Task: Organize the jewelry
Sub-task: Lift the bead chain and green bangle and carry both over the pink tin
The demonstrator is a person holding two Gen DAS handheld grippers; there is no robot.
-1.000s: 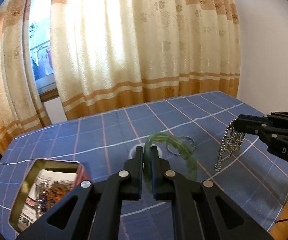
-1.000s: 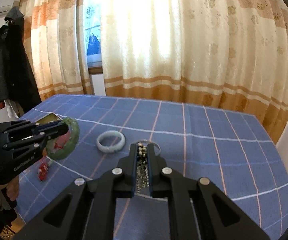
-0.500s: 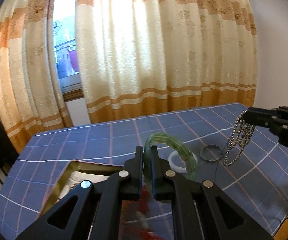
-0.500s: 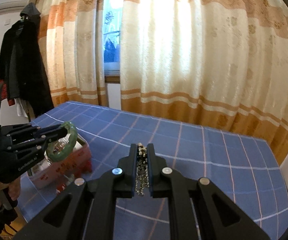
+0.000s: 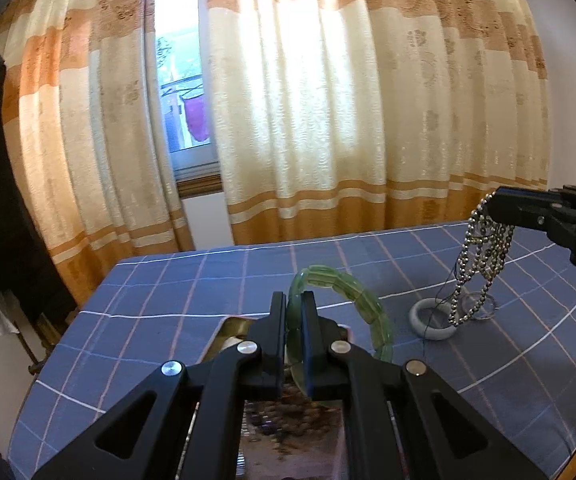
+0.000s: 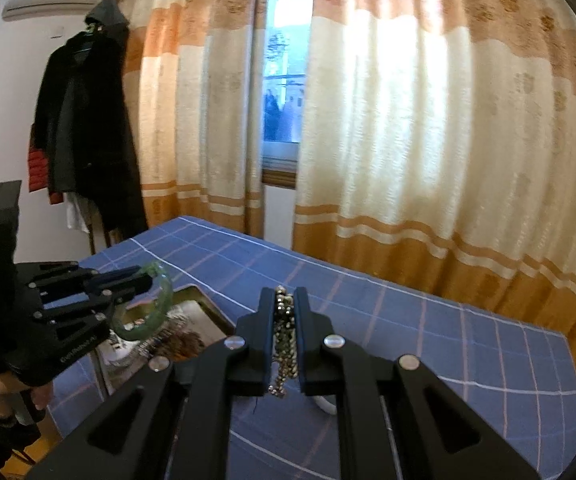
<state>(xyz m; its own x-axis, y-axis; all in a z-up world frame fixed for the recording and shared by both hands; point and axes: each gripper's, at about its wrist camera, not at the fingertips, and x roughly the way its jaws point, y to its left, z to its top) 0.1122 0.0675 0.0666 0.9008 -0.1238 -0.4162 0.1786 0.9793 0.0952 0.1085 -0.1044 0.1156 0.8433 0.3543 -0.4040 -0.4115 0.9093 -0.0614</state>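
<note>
My left gripper (image 5: 294, 300) is shut on a green segmented bracelet (image 5: 351, 292) and holds it above the open gold tin box (image 5: 234, 326). In the right wrist view the same bracelet (image 6: 156, 308) hangs over the tin (image 6: 204, 300). My right gripper (image 6: 285, 300) is shut on a silver bead chain (image 6: 284, 344), held in the air right of the tin. In the left wrist view that chain (image 5: 475, 264) dangles over a white bangle (image 5: 431, 320) and a thin silver ring (image 5: 477, 304) on the table.
The table has a blue checked cloth (image 5: 192, 280). Striped curtains (image 5: 307, 120) and a window stand behind it. A dark coat (image 6: 84, 132) hangs at the far left. The table's left edge (image 5: 48, 356) lies close to the tin.
Both grippers have moved left with their jewelry. The green bracelet now hangs over the tin, and the bead chain has risen and hangs over the white bangle.
</note>
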